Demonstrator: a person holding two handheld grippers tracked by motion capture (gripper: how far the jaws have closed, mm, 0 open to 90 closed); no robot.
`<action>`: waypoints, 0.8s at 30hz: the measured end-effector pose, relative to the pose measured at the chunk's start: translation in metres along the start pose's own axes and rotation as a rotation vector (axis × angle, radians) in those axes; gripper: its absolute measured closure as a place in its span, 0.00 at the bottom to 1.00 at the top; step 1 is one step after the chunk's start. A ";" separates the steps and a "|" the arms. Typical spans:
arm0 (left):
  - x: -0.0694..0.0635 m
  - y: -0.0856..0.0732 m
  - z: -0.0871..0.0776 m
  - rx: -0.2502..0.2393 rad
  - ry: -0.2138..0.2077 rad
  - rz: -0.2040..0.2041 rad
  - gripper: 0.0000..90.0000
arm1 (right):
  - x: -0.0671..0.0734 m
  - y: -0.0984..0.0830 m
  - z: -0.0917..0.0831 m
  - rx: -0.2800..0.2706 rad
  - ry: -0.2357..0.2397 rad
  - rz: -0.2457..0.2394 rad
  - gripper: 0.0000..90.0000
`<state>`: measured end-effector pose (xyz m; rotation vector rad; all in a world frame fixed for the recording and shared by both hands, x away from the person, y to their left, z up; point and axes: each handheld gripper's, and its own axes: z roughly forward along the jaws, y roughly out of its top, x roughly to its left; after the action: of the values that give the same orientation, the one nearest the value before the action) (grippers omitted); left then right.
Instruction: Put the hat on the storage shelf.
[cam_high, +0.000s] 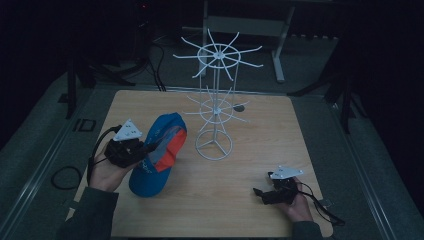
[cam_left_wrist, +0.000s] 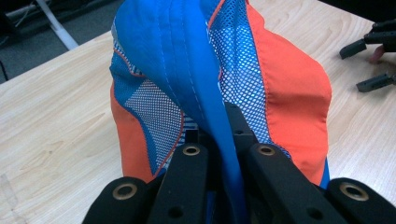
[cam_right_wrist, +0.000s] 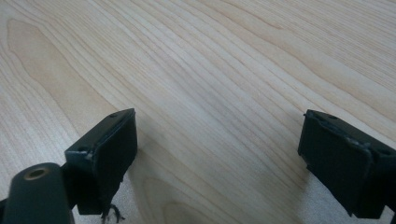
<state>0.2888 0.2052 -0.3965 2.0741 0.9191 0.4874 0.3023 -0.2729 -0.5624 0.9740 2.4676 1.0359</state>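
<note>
A blue and orange mesh cap (cam_high: 159, 152) lies tilted at the left of the wooden table (cam_high: 250, 150). My left gripper (cam_high: 145, 148) is shut on the cap's blue fabric; in the left gripper view the cap (cam_left_wrist: 196, 70) rises between the two closed jaws of that gripper (cam_left_wrist: 224, 135). A white wire rack (cam_high: 216, 95) with radiating hooks on two tiers stands upright just right of the cap. My right gripper (cam_high: 259, 192) rests low at the front right, open, and in the right gripper view it (cam_right_wrist: 217, 154) holds nothing over bare wood.
Bare table surface (cam_high: 240, 190) lies between the two grippers. A small dark round object (cam_high: 239, 107) sits behind the rack. Metal table legs and cables stand on the dark floor beyond the far edge.
</note>
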 end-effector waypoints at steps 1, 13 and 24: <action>0.001 0.000 -0.001 -0.003 0.000 -0.002 0.99 | 0.000 0.000 0.000 0.000 0.000 0.000 0.13; 0.006 0.003 -0.009 -0.029 0.007 -0.020 0.99 | 0.000 0.000 0.000 0.001 0.000 -0.001 0.13; 0.010 0.007 -0.015 -0.047 0.007 -0.032 0.99 | 0.000 0.000 0.000 0.000 0.000 0.000 0.13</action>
<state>0.2896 0.2172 -0.3815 2.0133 0.9350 0.4956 0.3023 -0.2729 -0.5624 0.9747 2.4674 1.0354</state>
